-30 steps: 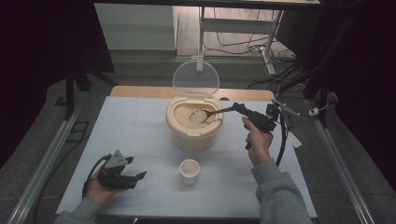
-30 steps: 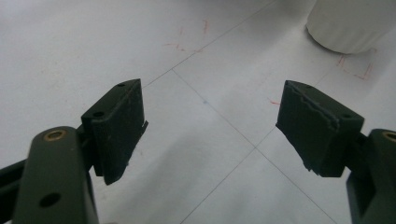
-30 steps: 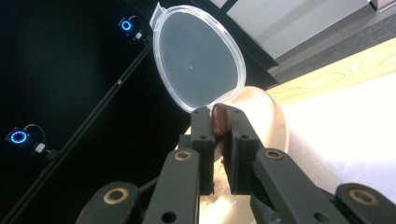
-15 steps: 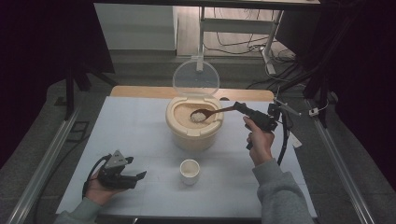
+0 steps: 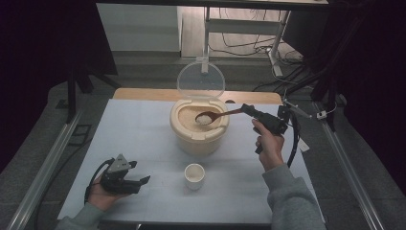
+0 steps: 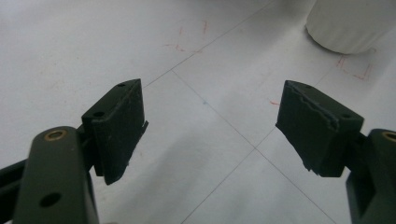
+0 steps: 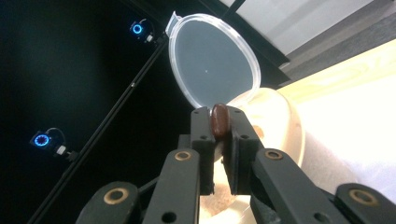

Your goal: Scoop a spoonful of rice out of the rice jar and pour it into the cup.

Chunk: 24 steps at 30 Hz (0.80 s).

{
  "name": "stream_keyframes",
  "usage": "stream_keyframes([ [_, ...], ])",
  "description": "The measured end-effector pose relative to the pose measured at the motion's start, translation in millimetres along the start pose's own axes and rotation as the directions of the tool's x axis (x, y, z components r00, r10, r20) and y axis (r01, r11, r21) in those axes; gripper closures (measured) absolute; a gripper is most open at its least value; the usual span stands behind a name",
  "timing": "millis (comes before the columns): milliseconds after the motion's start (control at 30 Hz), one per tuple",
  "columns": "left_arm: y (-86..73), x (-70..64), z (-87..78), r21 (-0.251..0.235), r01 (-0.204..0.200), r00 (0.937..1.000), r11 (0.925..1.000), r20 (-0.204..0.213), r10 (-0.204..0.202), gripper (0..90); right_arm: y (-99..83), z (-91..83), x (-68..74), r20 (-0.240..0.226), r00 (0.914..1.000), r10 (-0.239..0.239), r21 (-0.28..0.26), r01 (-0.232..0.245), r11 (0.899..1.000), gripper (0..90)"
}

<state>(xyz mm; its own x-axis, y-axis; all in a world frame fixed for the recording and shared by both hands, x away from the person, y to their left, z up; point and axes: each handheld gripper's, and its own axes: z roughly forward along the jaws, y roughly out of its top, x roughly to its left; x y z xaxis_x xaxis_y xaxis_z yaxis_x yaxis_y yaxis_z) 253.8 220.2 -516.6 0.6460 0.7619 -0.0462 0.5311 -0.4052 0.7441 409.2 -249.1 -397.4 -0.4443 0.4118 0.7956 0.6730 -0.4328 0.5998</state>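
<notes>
A cream rice container [image 5: 198,128] stands mid-table with its clear round lid [image 5: 200,79] hinged up behind it. My right gripper [image 5: 249,110] is shut on the handle of a brown wooden spoon [image 5: 218,116], whose bowl holds a heap of rice just above the container's opening. In the right gripper view the spoon's handle end [image 7: 219,120] is pinched between the jaws, with the lid [image 7: 212,58] beyond. A small white cup [image 5: 194,175] sits in front of the container. My left gripper [image 5: 142,182] rests open near the table's front left, holding nothing, and the cup's base [image 6: 350,23] lies ahead of it.
The table is covered with a pale sheet [image 5: 143,139] that carries faint red marks and thin lines. A wooden strip [image 5: 143,94] runs along the far edge. Metal rails [image 5: 48,163] flank both sides, and cables [image 5: 294,143] trail at the right.
The spoon has lifted a little out of the rice with a heap on it. The left gripper has stayed put.
</notes>
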Motion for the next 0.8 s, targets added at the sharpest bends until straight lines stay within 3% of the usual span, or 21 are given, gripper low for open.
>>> stream_keyframes([
  [433,0.0,0.0,0.4,0.003,-0.001,1.0000,1.0000,0.001,0.001,23.2,-11.5,-14.5,8.7,-0.050,0.9980,0.038,0.084,-0.034,0.996,83.1],
  [800,0.1,0.1,0.6,0.006,0.000,1.0000,1.0000,0.001,0.000,23.2,-29.3,-25.0,9.3,-0.076,0.9960,0.047,0.150,-0.035,0.988,83.1],
])
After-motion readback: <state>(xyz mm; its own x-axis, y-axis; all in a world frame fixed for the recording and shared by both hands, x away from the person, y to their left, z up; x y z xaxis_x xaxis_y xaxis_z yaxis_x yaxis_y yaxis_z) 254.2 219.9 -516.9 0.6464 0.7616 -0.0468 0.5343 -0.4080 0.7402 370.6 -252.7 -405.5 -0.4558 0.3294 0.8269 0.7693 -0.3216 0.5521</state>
